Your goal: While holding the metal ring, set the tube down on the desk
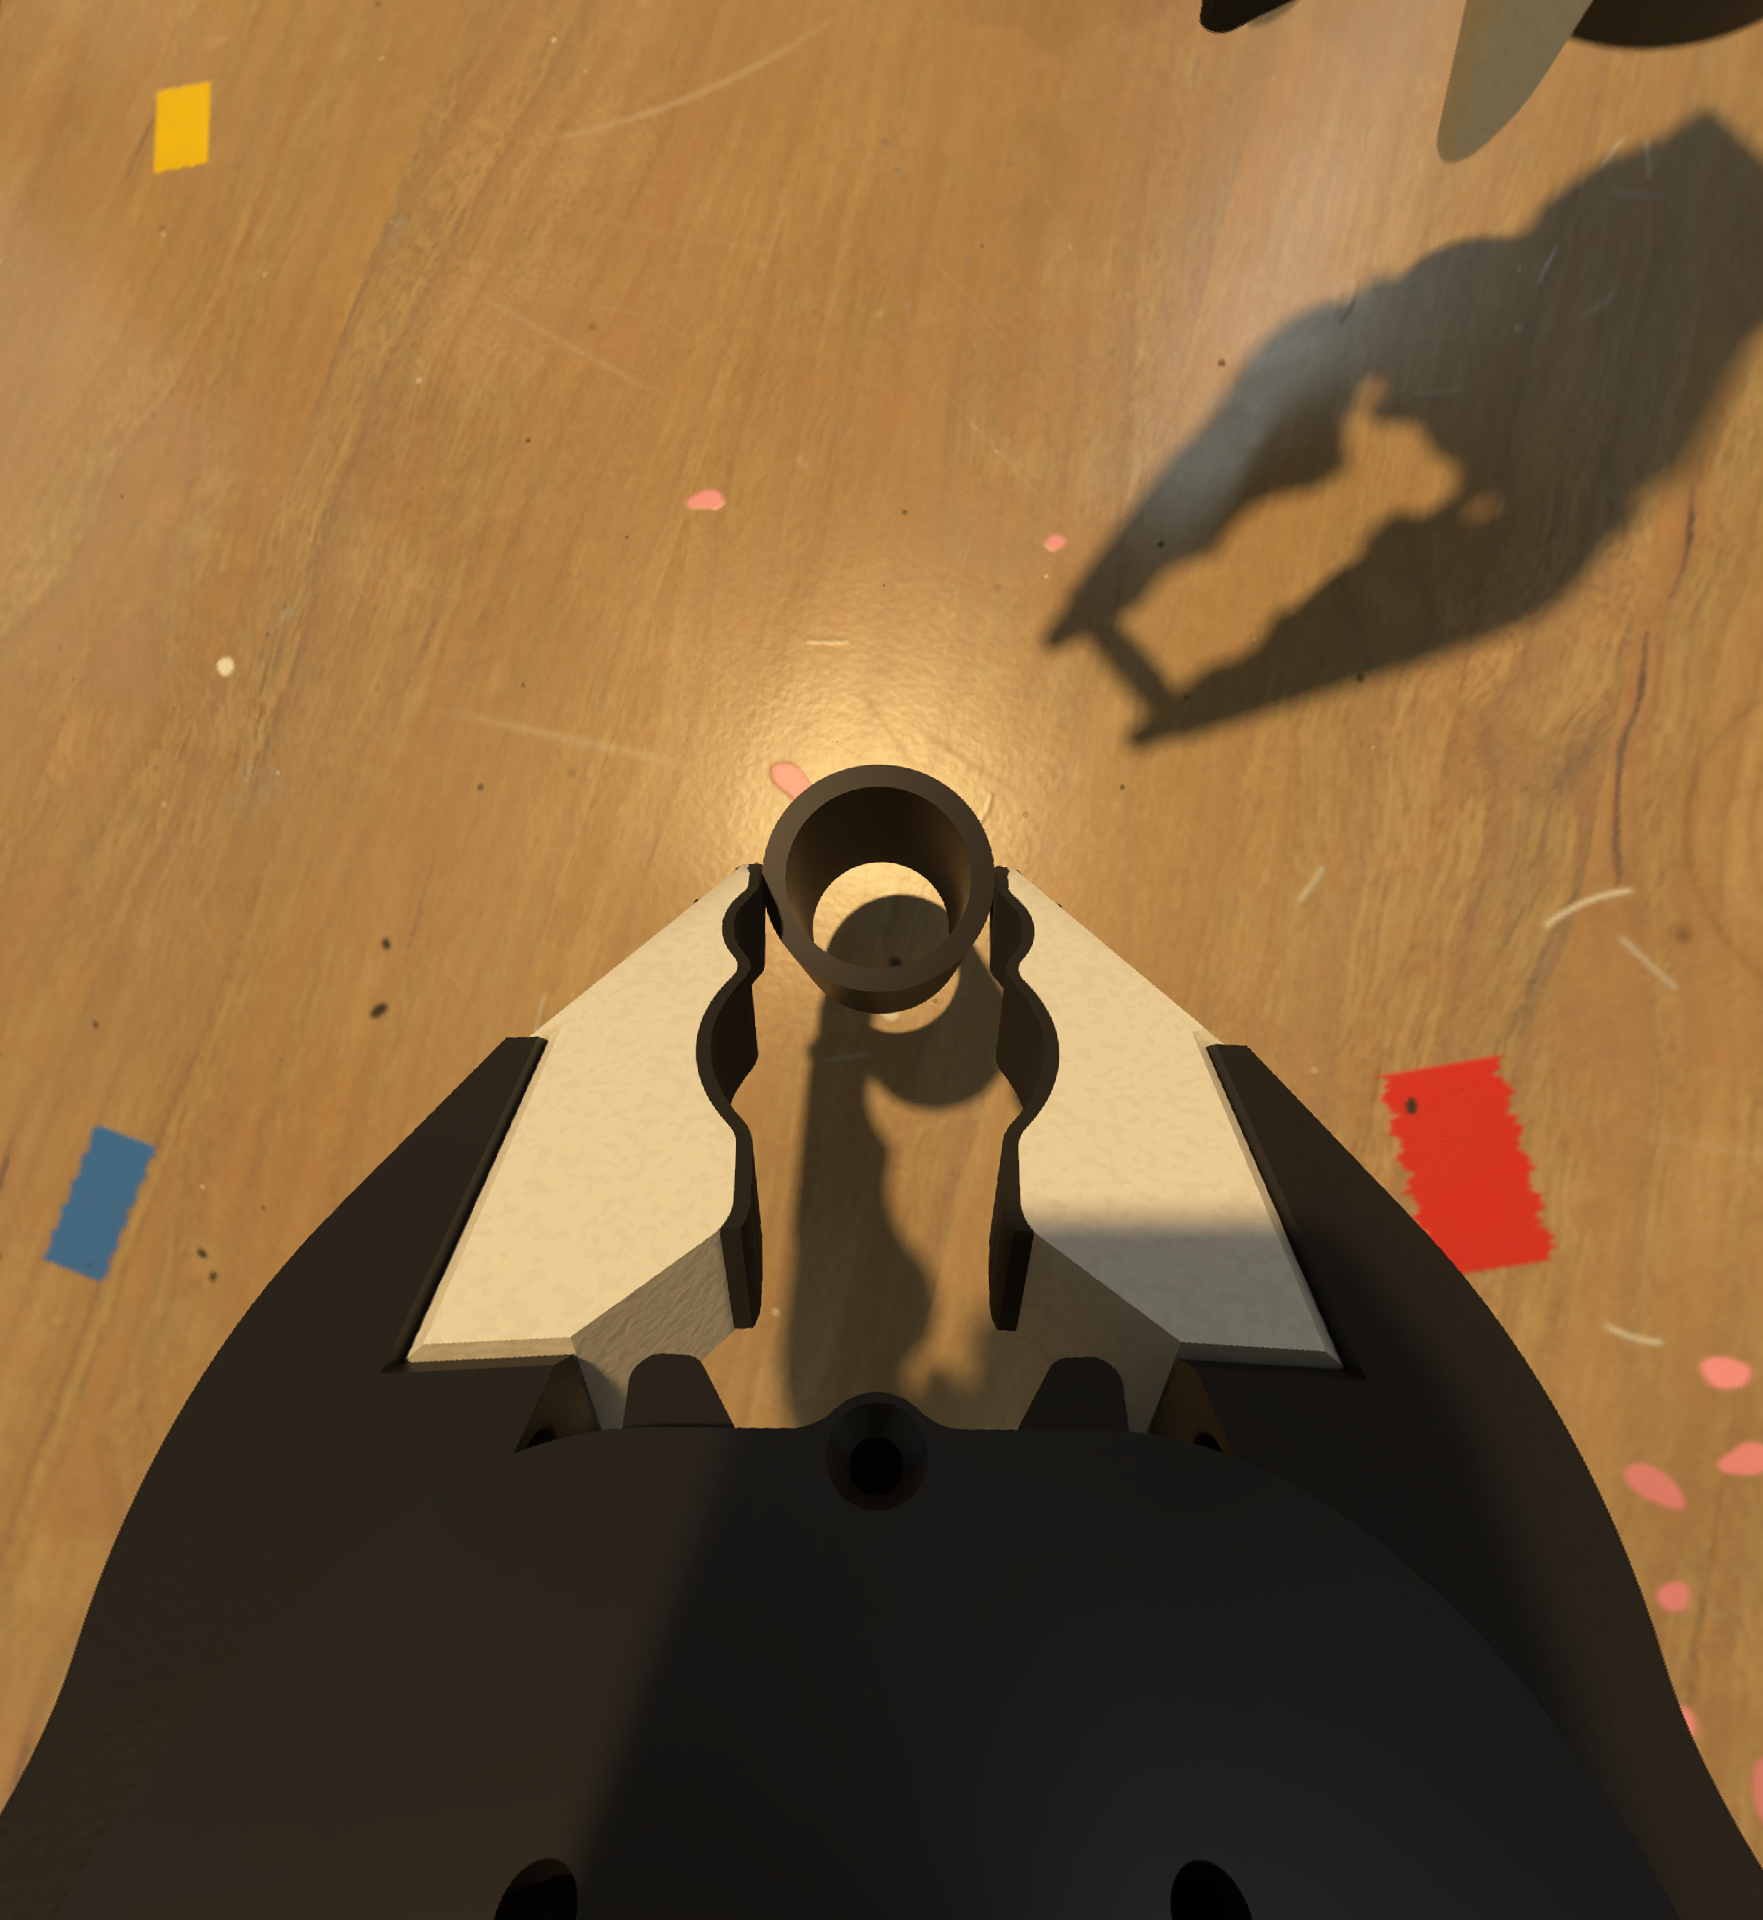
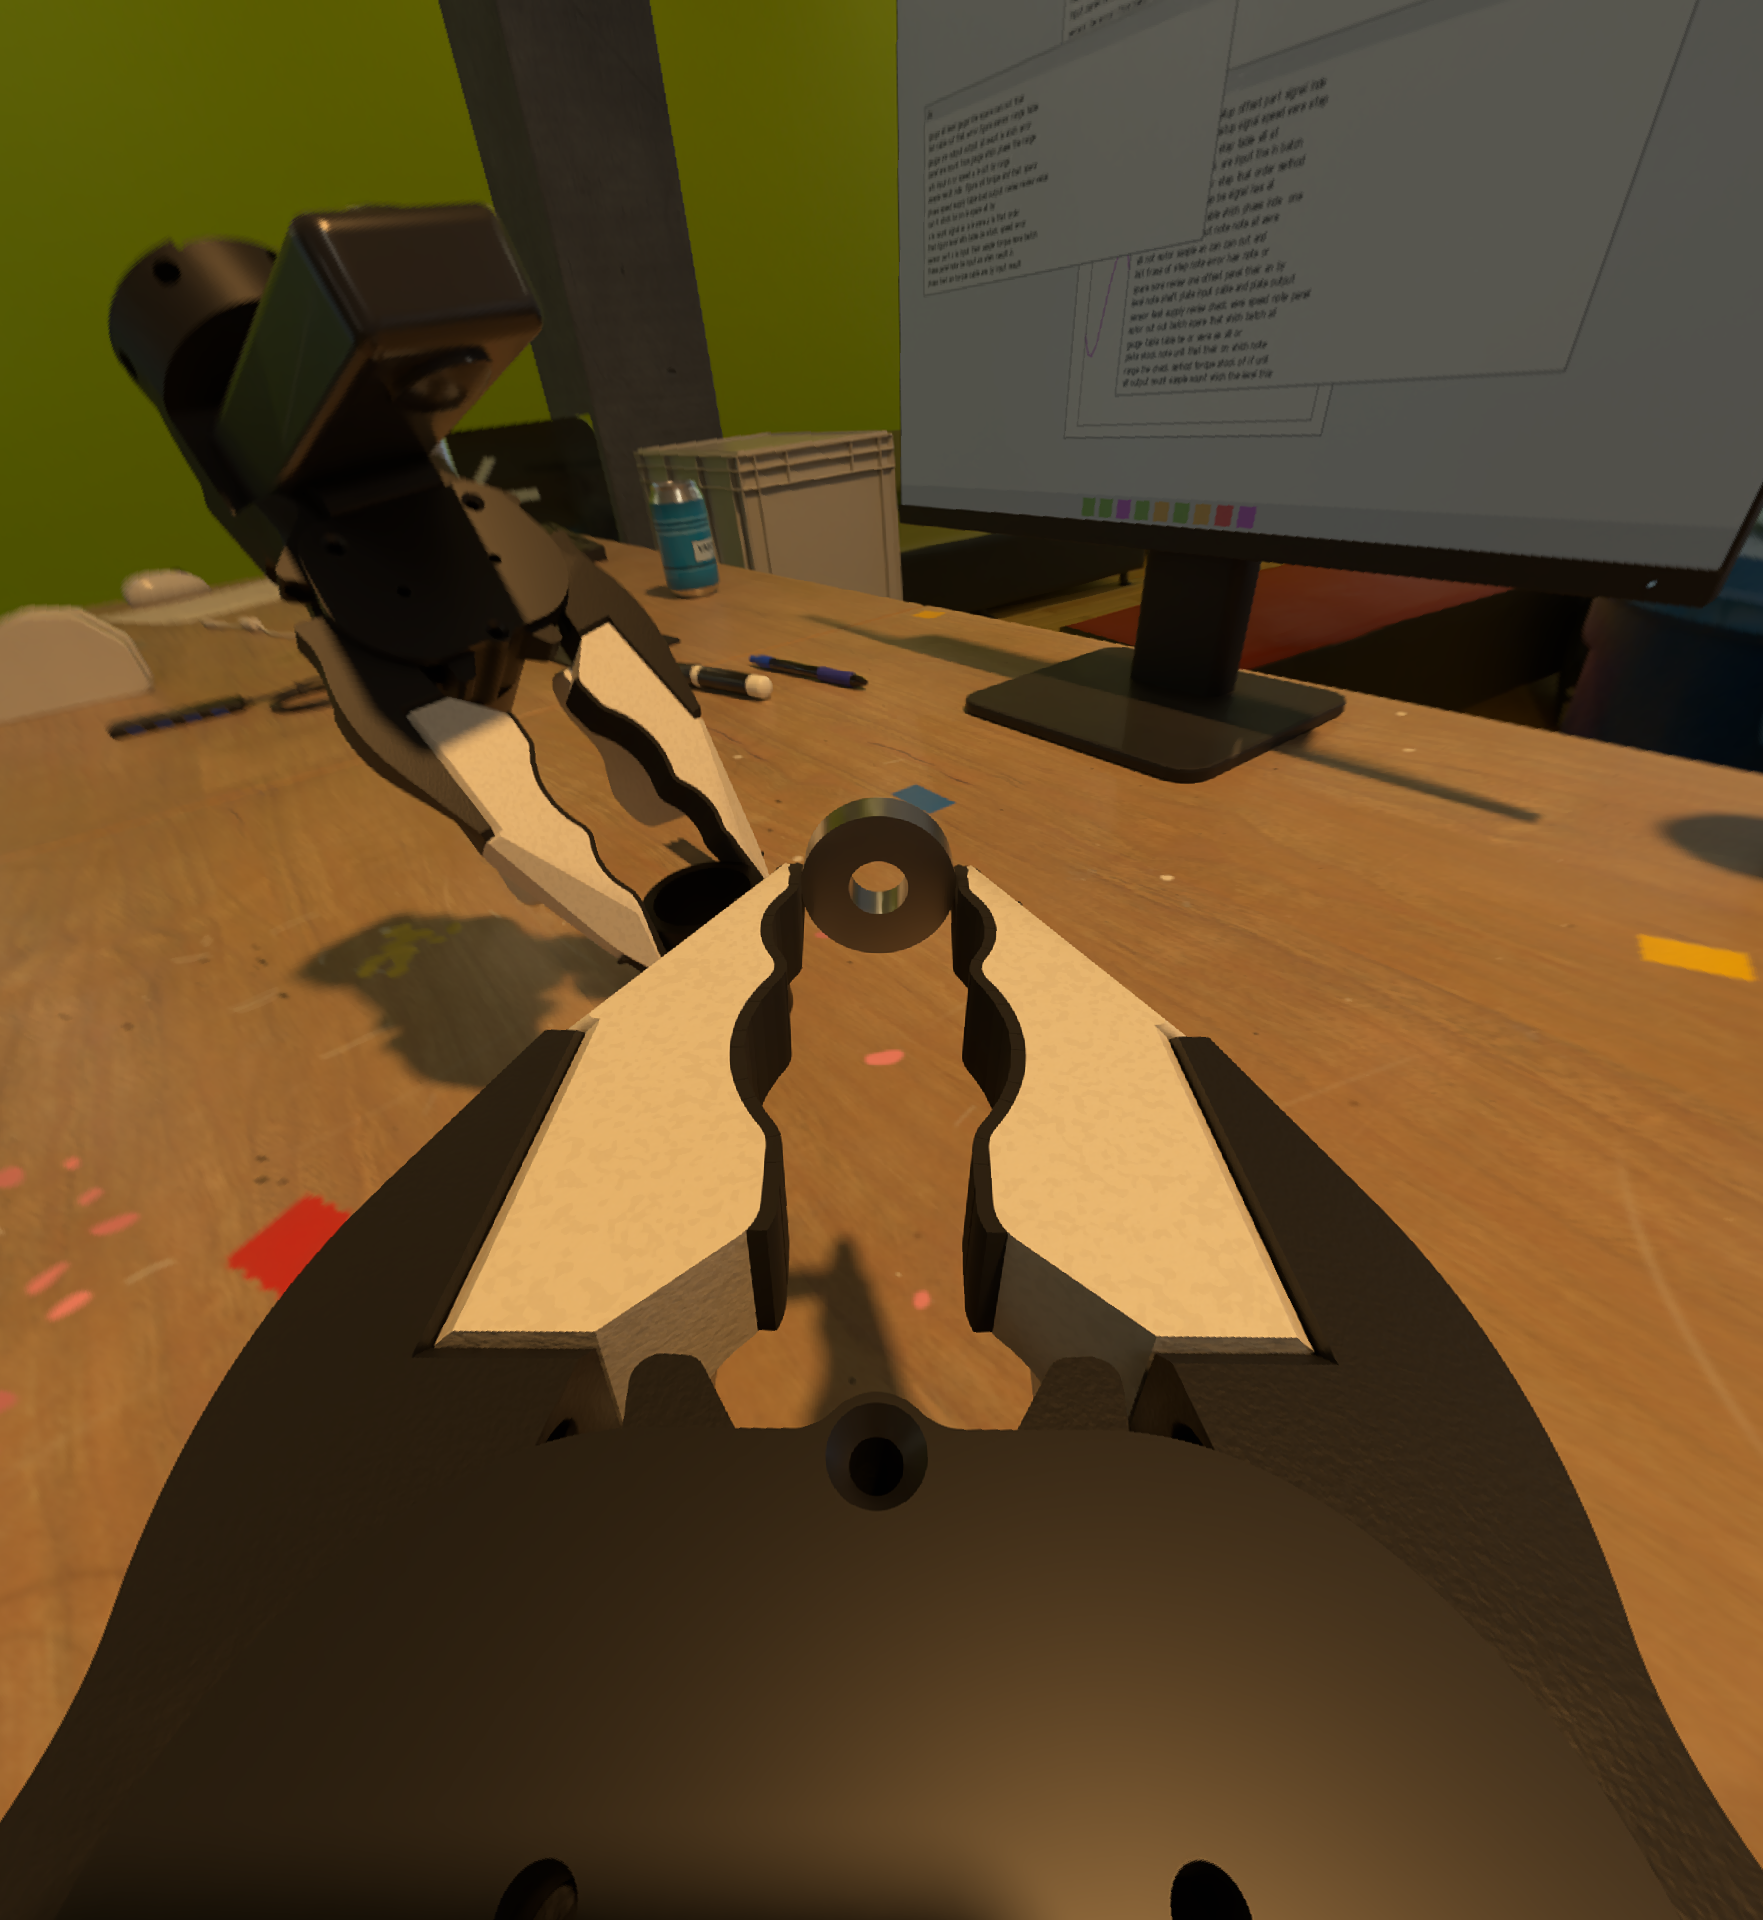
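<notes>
Left gripper (image 1: 878,894): jaws clamped on the tube at the fingertips, pointing steeply down at the desk.
Tube (image 1: 878,889): short, dark brown, open at both ends — the wood shows through its bore. Held upright above the desk (image 1: 544,436); its round shadow falls on the wood just beneath. Whether the lower end touches the surface, cannot tell.
Right gripper (image 2: 878,883): jaws closed on the metal ring, gripped by its rim at the tips.
Metal ring (image 2: 878,885): thick, grey, small centre hole facing the camera; held clear above the desk, just beside the tips of the left gripper.
Tube from the right wrist view (image 2: 695,894): only a dark curved part shows between the left gripper's fingertips, low near the wood.
Desk marks: red tape patch (image 1: 1466,1164), blue patch (image 1: 100,1202), yellow patch (image 1: 182,126); pink flecks scattered about.
Mid-distance: white-capped marker (image 2: 729,682) and blue pen (image 2: 807,670) lying near each other; another dark pen (image 2: 178,717) to the left.
Can (image 2: 685,538): blue and silver, upright at the far edge — top closed as far as shows, contents not visible.
Grey crate (image 2: 804,499): ribbed walls, just beside the can; its inside is hidden from this angle.
Monitor (image 2: 1355,270): on a dark stand, screen lit with pale windows.
Far left: white moulded object (image 2: 30,665) and a white mouse (image 2: 164,586) behind it.
</notes>
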